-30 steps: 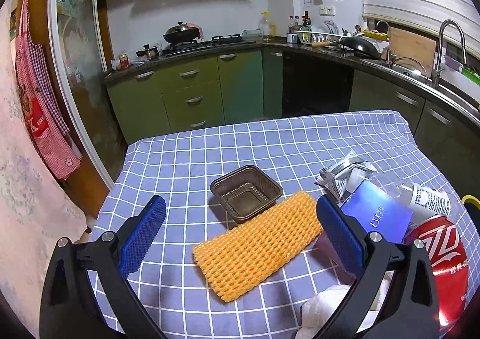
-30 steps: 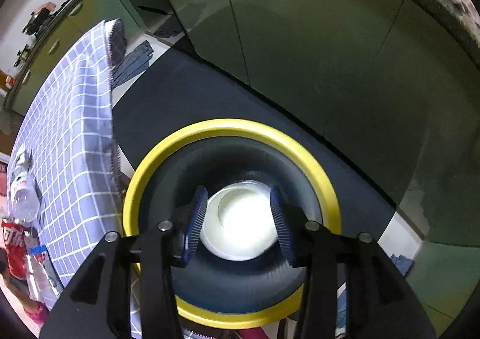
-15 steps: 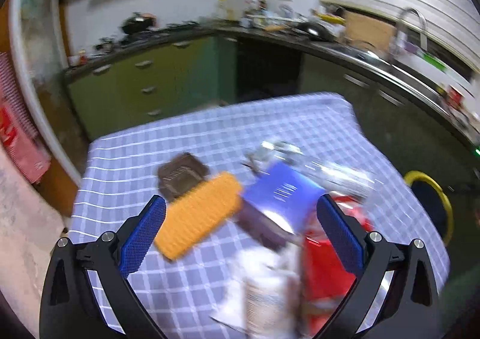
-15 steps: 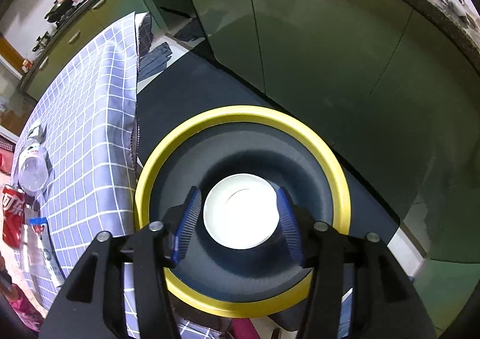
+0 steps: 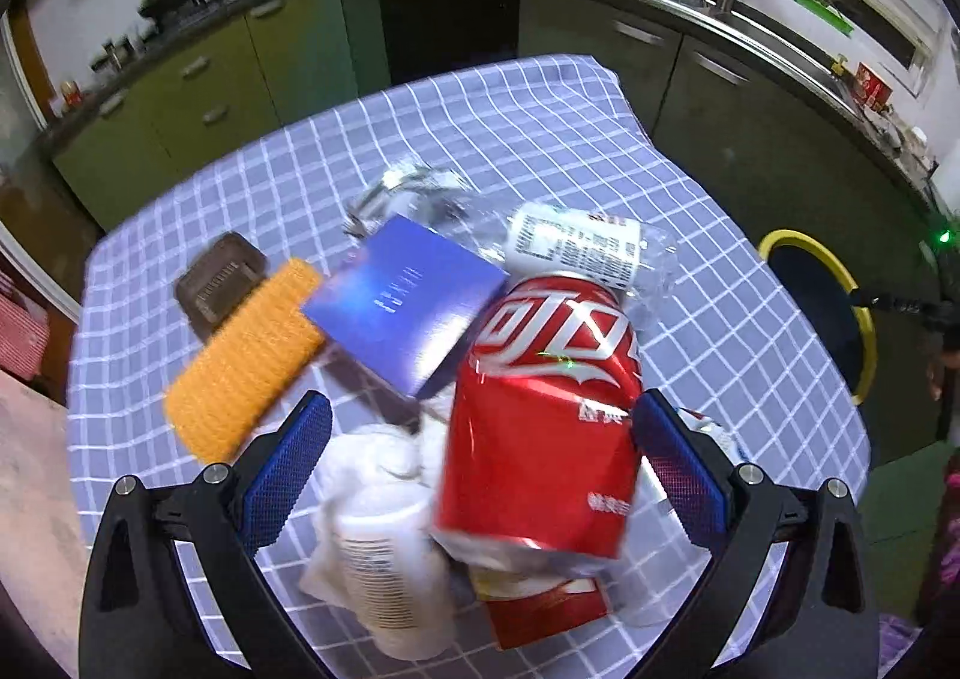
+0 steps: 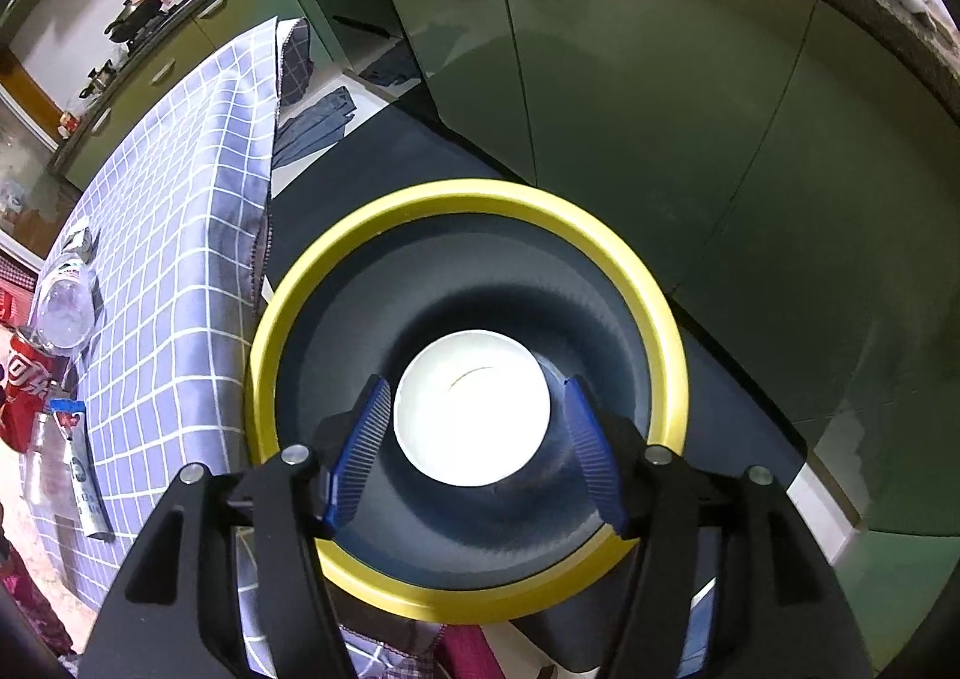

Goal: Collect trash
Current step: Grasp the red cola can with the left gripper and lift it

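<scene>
The bin (image 6: 468, 397), dark inside with a yellow rim, stands on the floor beside the bench (image 6: 174, 235). A white paper cup (image 6: 472, 407) sits in it, mouth up, showing nothing inside. The right claw (image 6: 474, 445) hangs over the bin; its jaws have just been opening and the blue pads stand clear of the cup on both sides, which shows between them below.

The left wrist view shows the trash heaped on the checked cloth: a dented red can (image 5: 540, 427) lying on its side, a blue box (image 5: 405, 304), a clear bottle (image 5: 576, 247) with a white label, crumpled foil (image 5: 408, 187), an orange foam net (image 5: 246, 361), a brown tray (image 5: 219, 283) and white paper (image 5: 372, 505). The left claw (image 5: 480, 475) is spread wide above the can and paper, pinching nothing. This view catches only the bin's rim (image 5: 840, 283) past the bench edge.

The right wrist view shows the can (image 6: 24, 385) and bottle (image 6: 63, 307) small at the bench's far side.
</scene>
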Demonstrator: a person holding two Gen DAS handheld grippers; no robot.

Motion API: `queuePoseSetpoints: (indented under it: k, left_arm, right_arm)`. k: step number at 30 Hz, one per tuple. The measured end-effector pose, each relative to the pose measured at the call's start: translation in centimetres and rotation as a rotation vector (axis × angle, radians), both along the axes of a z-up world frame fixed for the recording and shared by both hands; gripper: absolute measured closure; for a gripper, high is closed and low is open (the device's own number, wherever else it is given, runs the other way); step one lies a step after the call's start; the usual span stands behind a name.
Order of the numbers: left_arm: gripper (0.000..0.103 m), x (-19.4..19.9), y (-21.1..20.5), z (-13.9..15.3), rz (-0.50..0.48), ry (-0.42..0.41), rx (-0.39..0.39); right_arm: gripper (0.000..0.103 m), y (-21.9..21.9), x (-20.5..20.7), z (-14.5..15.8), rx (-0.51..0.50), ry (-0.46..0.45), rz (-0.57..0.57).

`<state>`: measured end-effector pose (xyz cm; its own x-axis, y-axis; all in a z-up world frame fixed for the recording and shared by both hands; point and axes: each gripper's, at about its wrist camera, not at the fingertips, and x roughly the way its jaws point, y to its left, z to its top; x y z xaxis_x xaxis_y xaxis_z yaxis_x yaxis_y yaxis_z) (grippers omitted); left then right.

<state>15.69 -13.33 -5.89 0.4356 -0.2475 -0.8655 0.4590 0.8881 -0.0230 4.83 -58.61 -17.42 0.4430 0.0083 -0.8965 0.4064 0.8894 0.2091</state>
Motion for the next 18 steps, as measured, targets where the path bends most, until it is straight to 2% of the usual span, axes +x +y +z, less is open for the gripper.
queuePoseSetpoints:
  k: [3, 7, 9, 18]
  left_arm:
    - [0.004, 0.3, -0.4, -0.6, -0.020, 0.033, -0.004]
    - [0.004, 0.2, -1.6, -0.5, -0.073, 0.013, 0.029]
    - [0.004, 0.3, -2.6, -0.3, -0.130, 0.003, 0.046]
    - [0.004, -0.1, -6.5, -0.4, -0.365, -0.083, 0.235]
  right_arm:
    - [0.045, -0.2, 0.0, -0.4, 0.007, 0.002, 0.002]
    - [0.045, -0.1, 0.2, -1.0, 0.015, 0.003, 0.010]
    - [0.045, -0.1, 0.4, -1.2, 0.016, 0.006, 0.014]
    - [0.045, 0.4, 0.8, -1.6, 0.027, 0.008, 0.034]
